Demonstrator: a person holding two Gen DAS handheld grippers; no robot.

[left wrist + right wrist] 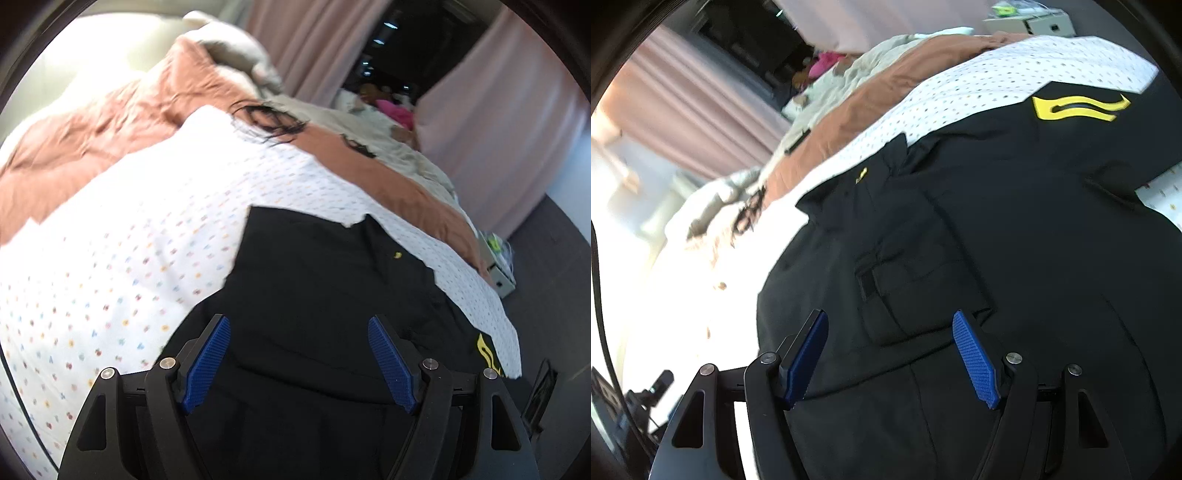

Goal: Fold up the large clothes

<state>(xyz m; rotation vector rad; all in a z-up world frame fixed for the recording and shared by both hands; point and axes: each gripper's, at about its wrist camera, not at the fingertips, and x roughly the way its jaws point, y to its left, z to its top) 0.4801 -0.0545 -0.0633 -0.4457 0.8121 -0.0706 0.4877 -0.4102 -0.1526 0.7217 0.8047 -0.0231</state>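
The black jacket (1015, 229) lies spread on the bed's dotted white sheet (122, 229), close to the bed's near edge, its yellow emblem (1078, 107) toward the far corner. Both the left claw (299, 325) and right claw (890, 321) hover over it, jaws wide and holding nothing. For a clean fold I'd have each pinch a single layer at the hem corners, then lift together, keeping the cloth taut.
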